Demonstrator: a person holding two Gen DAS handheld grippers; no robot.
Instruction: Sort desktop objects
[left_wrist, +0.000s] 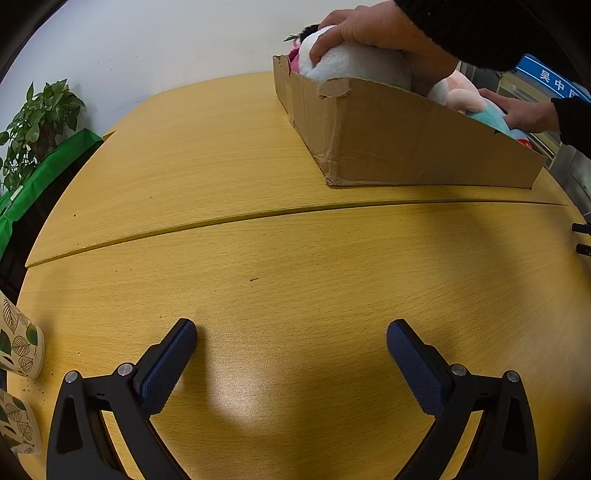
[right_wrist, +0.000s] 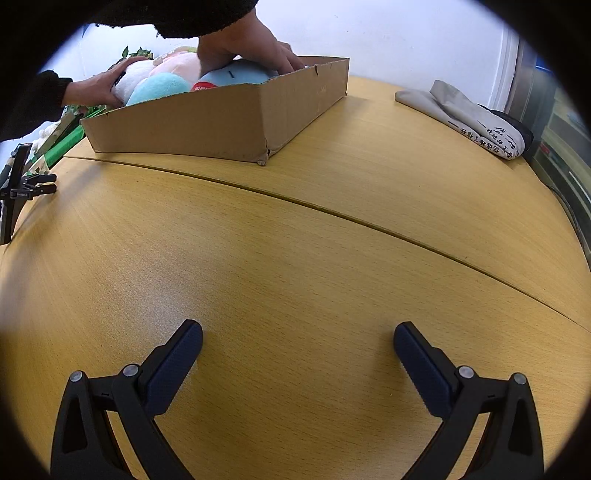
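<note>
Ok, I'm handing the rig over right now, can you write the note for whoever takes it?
Left gripper: jaws open, holding nothing, over bare table.
Right gripper: jaws open, holding nothing.
Box sits at the far side, full of plush toys; two bare hands are pressing on the toys.
Nothing loose shows on the table between grippers and box.
Left: unclear; a folded cloth lies far right, leaf-print cups at the left edge.

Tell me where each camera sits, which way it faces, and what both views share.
Left wrist: low over the table, facing the cardboard box ahead-right; open left gripper below.
Right wrist: low over the same table, facing the box ahead-left; open right gripper below.
Shared: box, plush toys, two bare hands reaching in.
</note>
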